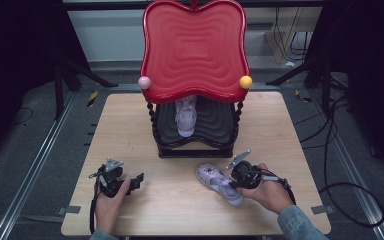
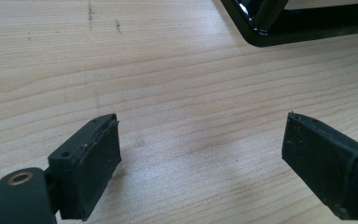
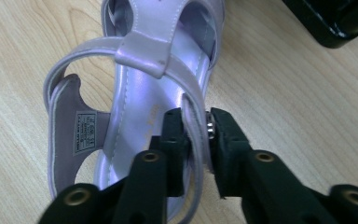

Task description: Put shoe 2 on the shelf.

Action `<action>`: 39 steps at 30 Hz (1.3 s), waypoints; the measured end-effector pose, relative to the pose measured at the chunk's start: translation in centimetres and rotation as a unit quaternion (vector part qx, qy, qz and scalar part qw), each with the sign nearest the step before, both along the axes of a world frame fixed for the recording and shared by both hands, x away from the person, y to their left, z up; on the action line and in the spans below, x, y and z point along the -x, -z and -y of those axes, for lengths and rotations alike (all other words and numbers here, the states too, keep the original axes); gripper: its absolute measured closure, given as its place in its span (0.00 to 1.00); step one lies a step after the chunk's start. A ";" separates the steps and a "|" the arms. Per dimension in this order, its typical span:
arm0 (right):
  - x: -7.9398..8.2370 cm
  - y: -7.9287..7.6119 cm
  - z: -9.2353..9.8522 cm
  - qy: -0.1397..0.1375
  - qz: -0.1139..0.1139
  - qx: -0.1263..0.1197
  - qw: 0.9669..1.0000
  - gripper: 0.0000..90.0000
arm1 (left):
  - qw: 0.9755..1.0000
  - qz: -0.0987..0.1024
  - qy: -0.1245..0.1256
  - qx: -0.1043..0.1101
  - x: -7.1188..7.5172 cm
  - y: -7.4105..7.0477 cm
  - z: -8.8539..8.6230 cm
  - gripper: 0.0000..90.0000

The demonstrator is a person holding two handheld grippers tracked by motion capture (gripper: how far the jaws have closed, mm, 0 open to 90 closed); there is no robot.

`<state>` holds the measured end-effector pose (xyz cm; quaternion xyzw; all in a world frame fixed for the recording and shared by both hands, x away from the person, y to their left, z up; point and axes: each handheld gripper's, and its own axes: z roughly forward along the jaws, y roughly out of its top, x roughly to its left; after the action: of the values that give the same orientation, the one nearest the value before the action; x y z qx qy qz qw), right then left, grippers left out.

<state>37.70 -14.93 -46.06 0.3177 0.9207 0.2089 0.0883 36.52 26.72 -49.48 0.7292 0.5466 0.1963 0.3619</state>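
The right gripper [image 3: 196,140] has its fingers [image 3: 175,140] around the heel strap of the lilac sandal [image 1: 219,183], whose toe points to ten o'clock; the left gripper [image 2: 200,158] is released.

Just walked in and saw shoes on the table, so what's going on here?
A person with a gripper in each hand is handling lilac sandals by a red-topped rack. The right gripper has its jaws around the side strap of one sandal lying on the table; whether they press it is unclear. The other sandal already sits on the rack's lower shelf. The left gripper rests open over bare wood, holding nothing.
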 end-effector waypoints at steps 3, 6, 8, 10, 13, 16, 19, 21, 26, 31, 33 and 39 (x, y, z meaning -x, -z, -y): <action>0.1 -0.3 0.1 0.014 -0.005 0.002 1.000 0.73 | 1.000 -0.001 0.001 0.000 0.0 0.1 0.0 0.12; 0.4 -1.3 0.4 0.025 0.001 -0.003 1.000 0.64 | 1.000 0.000 0.000 0.001 0.0 0.0 -0.1 0.12; 0.7 -1.7 0.4 0.028 0.006 -0.005 1.000 0.60 | 1.000 0.000 0.000 0.000 0.0 0.0 -0.1 0.12; 1.2 -2.5 0.5 0.028 0.009 -0.009 1.000 0.58 | 1.000 -0.002 0.000 -0.001 0.0 0.1 0.0 0.12; 2.4 -3.9 0.3 0.022 0.010 -0.013 1.000 0.59 | 1.000 -0.001 -0.001 -0.002 0.0 0.1 -0.1 0.12; 3.0 -4.6 0.1 0.016 0.013 -0.019 1.000 0.61 | 1.000 0.000 -0.002 -0.002 0.0 0.1 -0.1 0.12; 3.5 -5.2 -0.4 0.006 0.008 -0.020 1.000 0.66 | 1.000 -0.001 -0.001 -0.002 0.0 0.1 -0.1 0.12; 3.6 -5.2 -0.7 0.001 0.004 -0.019 1.000 0.68 | 1.000 -0.001 -0.001 -0.002 0.0 0.1 -0.1 0.12; 3.7 -5.0 -1.6 -0.007 -0.002 -0.013 1.000 0.72 | 1.000 -0.002 -0.001 -0.003 0.0 0.1 -0.2 0.12; 3.9 -4.2 -2.5 -0.020 -0.017 -0.002 1.000 0.71 | 1.000 -0.001 0.000 -0.004 0.0 0.1 -0.1 0.12; 3.9 -3.8 -2.8 -0.022 -0.022 -0.001 1.000 0.71 | 1.000 -0.001 0.000 -0.004 0.0 0.1 -0.1 0.12; 3.7 -2.3 -3.4 -0.020 -0.040 0.009 0.999 0.75 | 1.000 -0.003 0.001 -0.005 -0.1 0.1 -0.1 0.12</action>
<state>34.03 -11.53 -43.77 0.3069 0.9312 0.1899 0.0505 36.60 26.83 -49.61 0.7319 0.5459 0.1968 0.3571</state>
